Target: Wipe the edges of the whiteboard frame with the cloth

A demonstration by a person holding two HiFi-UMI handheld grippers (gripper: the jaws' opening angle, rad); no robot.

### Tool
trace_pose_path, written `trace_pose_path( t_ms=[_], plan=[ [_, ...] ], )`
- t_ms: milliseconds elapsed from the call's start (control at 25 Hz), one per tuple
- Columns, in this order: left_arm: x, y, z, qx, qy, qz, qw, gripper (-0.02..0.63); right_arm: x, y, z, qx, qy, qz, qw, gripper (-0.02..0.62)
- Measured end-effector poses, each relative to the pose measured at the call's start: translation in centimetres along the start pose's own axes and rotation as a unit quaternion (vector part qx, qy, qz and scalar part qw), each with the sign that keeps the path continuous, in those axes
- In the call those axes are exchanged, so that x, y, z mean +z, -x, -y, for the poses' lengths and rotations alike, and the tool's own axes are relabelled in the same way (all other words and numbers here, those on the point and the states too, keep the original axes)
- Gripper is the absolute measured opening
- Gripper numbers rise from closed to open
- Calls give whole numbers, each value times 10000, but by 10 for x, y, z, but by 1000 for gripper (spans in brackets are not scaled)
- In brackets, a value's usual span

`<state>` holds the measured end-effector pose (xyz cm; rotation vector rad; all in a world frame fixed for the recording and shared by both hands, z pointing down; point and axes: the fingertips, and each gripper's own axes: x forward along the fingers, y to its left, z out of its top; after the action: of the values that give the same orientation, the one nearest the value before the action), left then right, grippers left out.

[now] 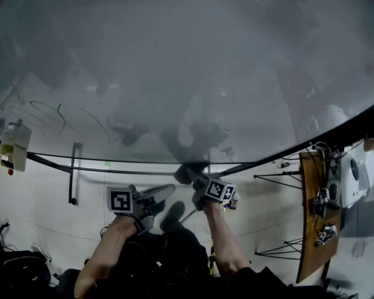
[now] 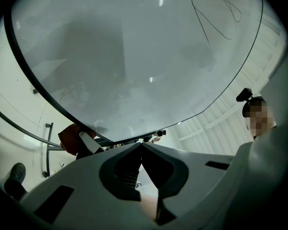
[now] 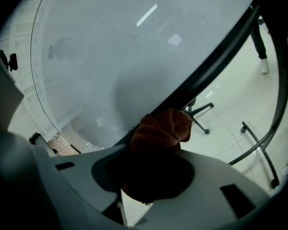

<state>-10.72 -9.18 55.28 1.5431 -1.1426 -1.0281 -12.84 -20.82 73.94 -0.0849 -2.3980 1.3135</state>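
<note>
The whiteboard fills the upper head view, and its black bottom frame curves across below it. My right gripper is shut on a rust-orange cloth and holds it against the frame edge. The cloth's far end sticks out past the jaws and hides the fingertips. In the left gripper view the same cloth shows at the lower left, under the frame. My left gripper sits just left of the right one, a little below the frame, shut with nothing between its jaws.
Thin pen strokes mark the board's left part. A black stand bar hangs below the frame on the left, and a white and yellow box sits further left. A wooden table with devices is at right. A chair base stands on the pale floor.
</note>
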Motion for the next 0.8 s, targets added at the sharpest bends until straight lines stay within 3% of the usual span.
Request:
trace_pose_path(
  t_ms=[400,560,680,800],
  plan=[
    [13,56,5,-43,-65,144,9999,-12,-30,-36,-30,-120,57,-220,9997,117],
    [15,84,-2,-155,246,367,9989,-12,-40,-52,-42,-124,100,-252,9996,117],
    [21,105,0,-114,94,382,9992,-12,-45,-61,-50,-126,103,-214,9996,117],
    [21,127,-5,-109,252,472,9985,-12,-52,-71,-62,-114,84,-214,9997,117]
  ],
)
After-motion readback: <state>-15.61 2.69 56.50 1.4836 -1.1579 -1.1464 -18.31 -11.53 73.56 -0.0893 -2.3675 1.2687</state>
